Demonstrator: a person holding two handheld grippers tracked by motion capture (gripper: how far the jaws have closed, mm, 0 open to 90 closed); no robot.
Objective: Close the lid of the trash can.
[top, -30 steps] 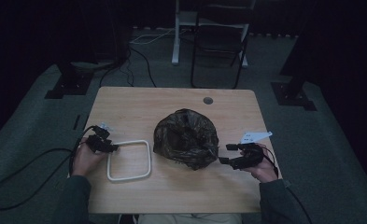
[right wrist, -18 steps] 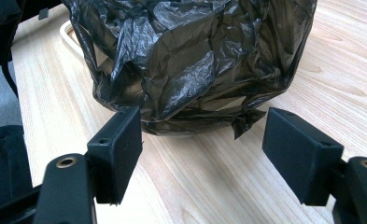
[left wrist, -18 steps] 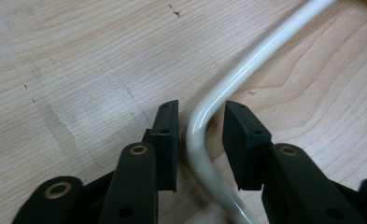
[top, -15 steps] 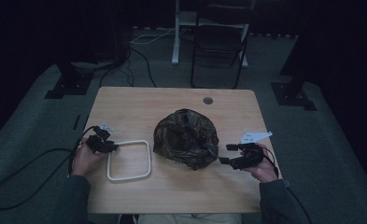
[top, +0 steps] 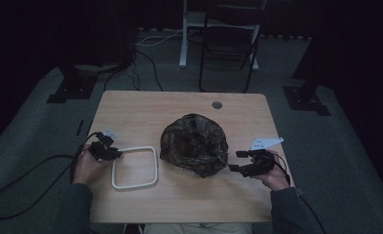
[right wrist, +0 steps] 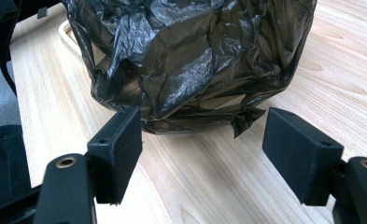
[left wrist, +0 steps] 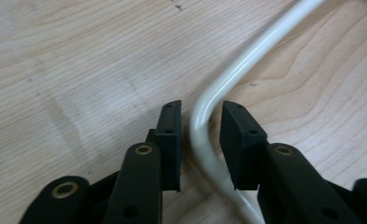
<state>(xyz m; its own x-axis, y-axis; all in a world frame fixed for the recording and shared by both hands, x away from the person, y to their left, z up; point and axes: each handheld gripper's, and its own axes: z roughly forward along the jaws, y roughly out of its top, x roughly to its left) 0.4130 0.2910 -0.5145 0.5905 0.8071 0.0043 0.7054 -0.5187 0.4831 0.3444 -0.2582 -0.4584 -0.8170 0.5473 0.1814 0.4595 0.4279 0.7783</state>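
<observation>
On the bench point(top: 145, 114), the white wire frame point(top: 134, 167) lies flat near the front left corner, well clear of the back edge. The left gripper point(top: 115, 154) sits at the frame's rear left corner; its fingers point(left wrist: 171, 135) straddle the bent rod there with a gap on both sides, having just been closing and then easing slightly apart, not pressing on it. A crumpled black plastic bag point(top: 195, 145) sits mid-bench, just beside the frame. The right gripper point(top: 234, 161), near the right edge, points at the bag with its fingers point(right wrist: 117, 149) spread wide, empty.
</observation>
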